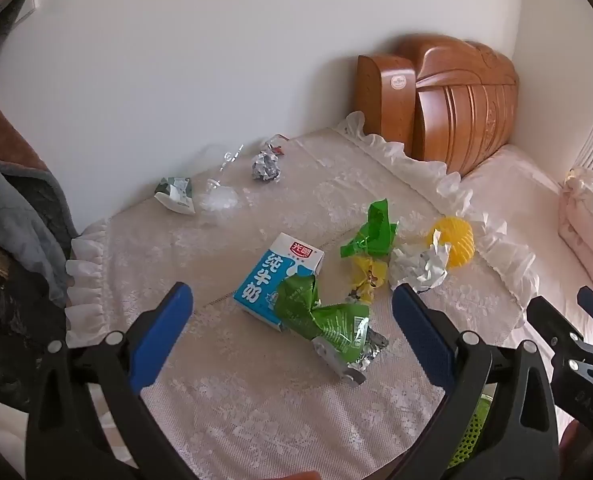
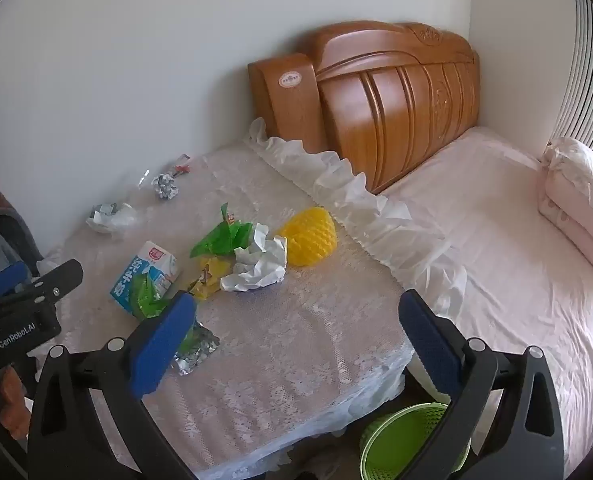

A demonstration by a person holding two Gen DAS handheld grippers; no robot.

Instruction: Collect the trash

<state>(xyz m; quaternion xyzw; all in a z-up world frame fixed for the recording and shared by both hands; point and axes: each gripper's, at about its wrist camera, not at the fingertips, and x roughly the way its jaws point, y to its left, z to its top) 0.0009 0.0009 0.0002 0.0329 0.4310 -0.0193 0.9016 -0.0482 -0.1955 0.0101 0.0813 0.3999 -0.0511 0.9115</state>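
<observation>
Trash lies on a table with a lace cloth [image 1: 256, 400] [image 2: 296, 360]. A blue and white milk carton [image 1: 272, 280] [image 2: 146, 270] lies under a green foil wrapper [image 1: 324, 316] [image 2: 146, 298]. Beside them lie a second green wrapper [image 1: 370, 232] [image 2: 224, 238], a yellow wrapper [image 1: 368, 276] [image 2: 210, 274], crumpled white paper [image 1: 418, 266] [image 2: 258, 264] and a yellow foam net [image 1: 454, 240] [image 2: 310, 236]. A foil ball [image 1: 264, 166] [image 2: 165, 186] lies at the back. My left gripper [image 1: 292, 332] hangs open above the carton. My right gripper [image 2: 296, 340] is open over bare cloth.
A green mesh bin [image 2: 408, 440] [image 1: 472, 436] stands on the floor at the table's near right corner. A bed with a wooden headboard [image 2: 396, 100] and a folded quilt [image 2: 580, 196] lies to the right. Clothes [image 1: 16, 208] hang at the left. A crushed carton and clear plastic [image 1: 200, 196] lie near the wall.
</observation>
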